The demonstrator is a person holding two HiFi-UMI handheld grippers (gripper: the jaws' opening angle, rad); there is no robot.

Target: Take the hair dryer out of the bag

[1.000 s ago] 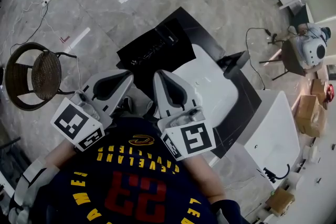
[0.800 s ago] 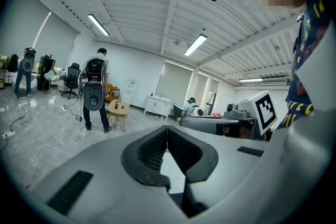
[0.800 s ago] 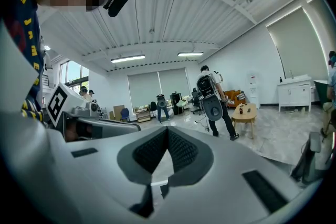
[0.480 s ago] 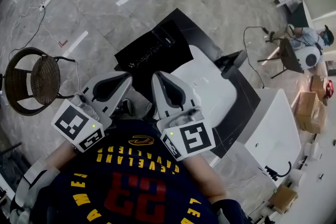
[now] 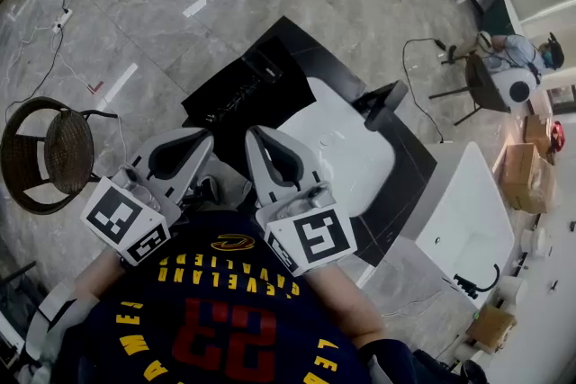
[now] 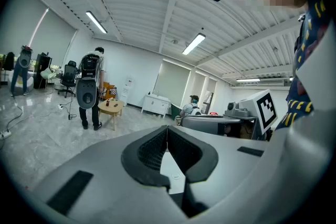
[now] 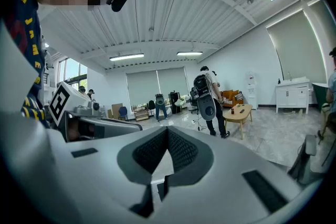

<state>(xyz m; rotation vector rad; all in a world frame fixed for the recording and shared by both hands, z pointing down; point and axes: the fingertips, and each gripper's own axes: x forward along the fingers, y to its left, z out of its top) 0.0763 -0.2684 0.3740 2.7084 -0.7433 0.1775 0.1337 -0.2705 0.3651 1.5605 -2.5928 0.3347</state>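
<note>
Both closed tight with nothing between the jaws, my left gripper and right gripper sit side by side close to my chest. Just ahead of the jaw tips, a flat black rectangular bag with pale print lies on a black tabletop, its long axis slanting from near left to far right. The hair dryer shows in no view, so I cannot tell its direction or what the bag holds. A white rounded slab lies right of the bag.
</note>
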